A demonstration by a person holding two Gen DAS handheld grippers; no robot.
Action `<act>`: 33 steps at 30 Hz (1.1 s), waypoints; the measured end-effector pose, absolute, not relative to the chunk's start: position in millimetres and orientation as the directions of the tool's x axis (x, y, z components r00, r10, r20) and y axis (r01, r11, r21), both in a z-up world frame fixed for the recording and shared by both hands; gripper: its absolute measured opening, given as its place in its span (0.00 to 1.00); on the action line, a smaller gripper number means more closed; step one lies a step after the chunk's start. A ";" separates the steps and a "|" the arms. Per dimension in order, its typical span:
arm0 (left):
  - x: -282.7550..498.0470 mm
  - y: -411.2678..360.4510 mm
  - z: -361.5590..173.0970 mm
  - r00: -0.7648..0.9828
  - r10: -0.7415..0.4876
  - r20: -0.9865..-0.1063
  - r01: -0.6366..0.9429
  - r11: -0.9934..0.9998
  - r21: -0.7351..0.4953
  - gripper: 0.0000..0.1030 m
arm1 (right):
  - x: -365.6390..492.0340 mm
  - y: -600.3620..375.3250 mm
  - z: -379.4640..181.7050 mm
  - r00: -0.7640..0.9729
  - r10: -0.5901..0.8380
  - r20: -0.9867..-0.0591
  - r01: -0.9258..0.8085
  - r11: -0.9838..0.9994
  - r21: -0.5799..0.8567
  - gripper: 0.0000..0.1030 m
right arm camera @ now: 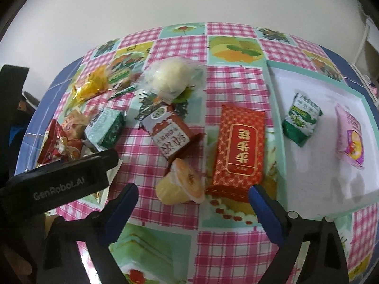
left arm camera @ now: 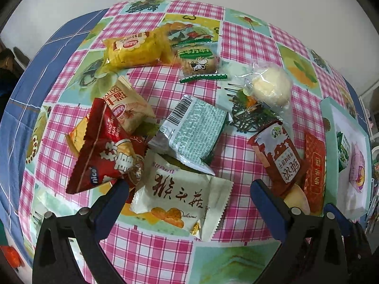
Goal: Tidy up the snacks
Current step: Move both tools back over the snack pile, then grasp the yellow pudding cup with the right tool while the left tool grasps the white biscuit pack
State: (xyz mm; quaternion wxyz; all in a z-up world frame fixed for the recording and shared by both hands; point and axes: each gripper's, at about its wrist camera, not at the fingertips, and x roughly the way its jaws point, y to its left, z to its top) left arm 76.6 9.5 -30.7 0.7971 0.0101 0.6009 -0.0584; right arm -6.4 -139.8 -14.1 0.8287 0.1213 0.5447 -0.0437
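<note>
- The step in hand looks like picking: two packets already lie in the white tray, the rest on the table.
- Left gripper is spread wide and empty above the cream packet.
- Right gripper, also apart and empty, hovers over the jelly cup beside the red packet.
- Next, one must descend and close; free room is toward the tray.

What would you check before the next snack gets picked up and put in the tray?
1. Left gripper open and empty: ok.
2. Right gripper open and empty: ok.
3. Jelly cup lies just ahead of the right gripper, free of the red packet: ok.
4. Tray has bare room beside the green packet and pink packet: ok.
5. White packet overlapped by the silver-green packet: not ok.
</note>
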 end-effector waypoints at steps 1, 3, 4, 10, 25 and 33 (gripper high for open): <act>79.0 11.4 -31.9 0.268 -0.082 -0.960 0.104 0.993 -0.056 0.99 | -3.6 -138.3 -15.4 0.400 0.071 -0.914 0.201 0.966 0.163 0.87; 81.5 13.4 -33.9 0.262 -0.082 -0.962 0.102 0.993 -0.057 0.99 | 0.6 -135.9 -17.3 0.396 0.084 -0.915 0.193 0.966 0.172 0.81; 82.0 14.0 -35.0 0.260 -0.080 -0.962 0.100 0.993 -0.055 0.99 | 2.7 -134.4 -18.2 0.392 0.087 -0.916 0.187 0.967 0.172 0.79; 90.7 19.5 -43.1 0.239 -0.068 -0.969 0.097 0.994 -0.046 0.99 | 10.7 -127.2 -20.3 0.372 0.077 -0.925 0.170 0.974 0.149 0.70; 94.6 23.6 -65.1 0.185 -0.075 -0.980 0.106 0.993 -0.055 0.93 | 18.0 -121.2 -31.6 0.341 0.050 -0.939 0.128 0.987 0.099 0.46; 90.9 3.0 -70.4 0.179 -0.040 -0.983 0.151 0.988 -0.013 0.92 | 10.8 -128.6 -31.7 0.316 0.041 -0.948 0.149 0.985 0.092 0.46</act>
